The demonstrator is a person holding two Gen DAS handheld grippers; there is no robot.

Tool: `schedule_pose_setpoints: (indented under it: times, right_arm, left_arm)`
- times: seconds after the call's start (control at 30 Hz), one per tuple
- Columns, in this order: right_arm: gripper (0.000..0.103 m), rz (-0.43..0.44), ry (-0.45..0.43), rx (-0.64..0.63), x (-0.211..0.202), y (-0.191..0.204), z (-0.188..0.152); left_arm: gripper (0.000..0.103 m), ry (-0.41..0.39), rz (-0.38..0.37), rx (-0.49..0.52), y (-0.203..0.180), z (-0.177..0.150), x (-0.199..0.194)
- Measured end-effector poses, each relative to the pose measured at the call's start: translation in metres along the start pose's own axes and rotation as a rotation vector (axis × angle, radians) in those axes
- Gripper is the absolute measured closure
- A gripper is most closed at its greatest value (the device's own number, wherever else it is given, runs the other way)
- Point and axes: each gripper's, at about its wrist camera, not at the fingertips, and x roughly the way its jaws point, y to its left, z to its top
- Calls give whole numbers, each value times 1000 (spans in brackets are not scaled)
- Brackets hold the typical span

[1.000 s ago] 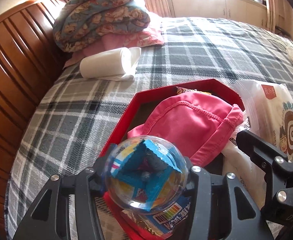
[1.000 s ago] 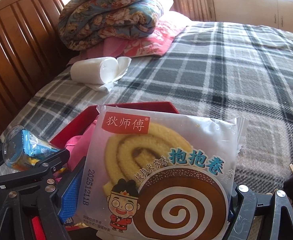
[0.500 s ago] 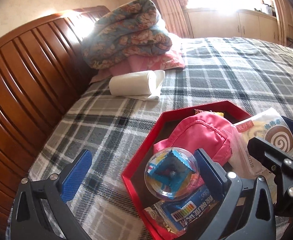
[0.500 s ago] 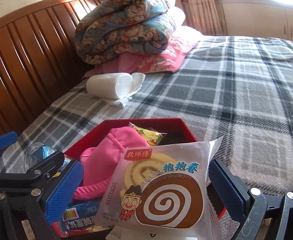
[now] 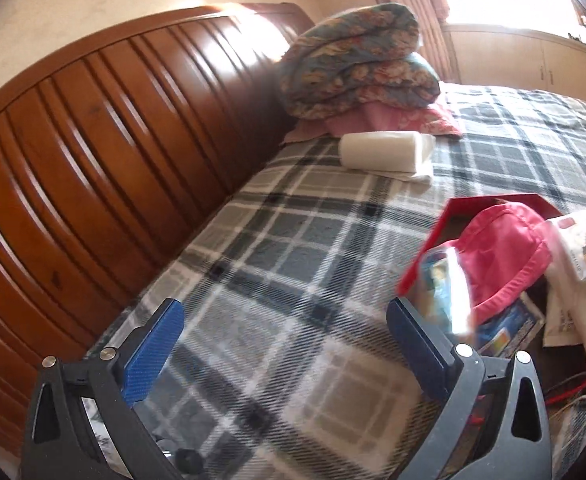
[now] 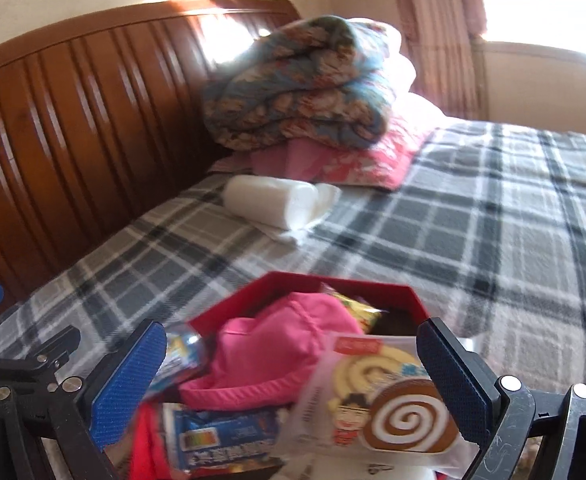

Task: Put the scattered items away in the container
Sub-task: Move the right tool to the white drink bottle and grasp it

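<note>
A red hexagonal box [image 6: 405, 294] [image 5: 425, 248] sits on the plaid bed. In it lie a pink cloth [image 6: 277, 352] [image 5: 505, 248], a clear ball with a blue cube inside [image 5: 441, 280] [image 6: 179, 350], a blue snack packet [image 6: 221, 436] [image 5: 509, 324], a yellow wrapper [image 6: 357, 308] and a swirl-cake packet [image 6: 385, 400] [image 5: 577, 276]. My left gripper [image 5: 281, 344] is open and empty, left of the box over the blanket. My right gripper [image 6: 289, 372] is open and empty, just above the box contents.
A white paper roll [image 6: 273, 204] [image 5: 385, 152] lies on the plaid blanket [image 6: 493, 220] beyond the box. A folded floral quilt [image 6: 305, 84] on pink pillows sits by the wooden headboard [image 5: 93, 152]. A curtain and cabinets stand at the far side.
Both grippers opened. The left let the clear ball drop into the box and swung left. The right released the swirl-cake packet onto the box contents and pulled back.
</note>
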Motion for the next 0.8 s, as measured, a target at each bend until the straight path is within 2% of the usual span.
schedule_pose_setpoints:
  times: [0.1,0.2,0.3,0.43,0.57,0.67,0.8]
  right_arm:
    - [0,132,15,-92,-1,52,-4]
    - [0,283,73,-168,9,112,-16]
    - [0,420,134,-267,22,171,-33]
    - [0,482,201,-393,45,237,-68]
    - [0,593,306,-508,67,292,-98]
    - [0,630,314,-575,79,326,-109]
    - [0,651,376,-651,112,365,-123]
  left_arm:
    - [0,38,81,-70,57,-19,-7]
    - [0,52,165,-152,111,-40,-16]
    - [0,59,192,-218,159,-64,-26]
    - [0,102,248,-231,199,-96,-30]
    - [0,121,256,-274,235,-125,-29]
    - [0,144,270,-329,262,-144,-22]
    - [0,191,281,-316,279,-160,-6]
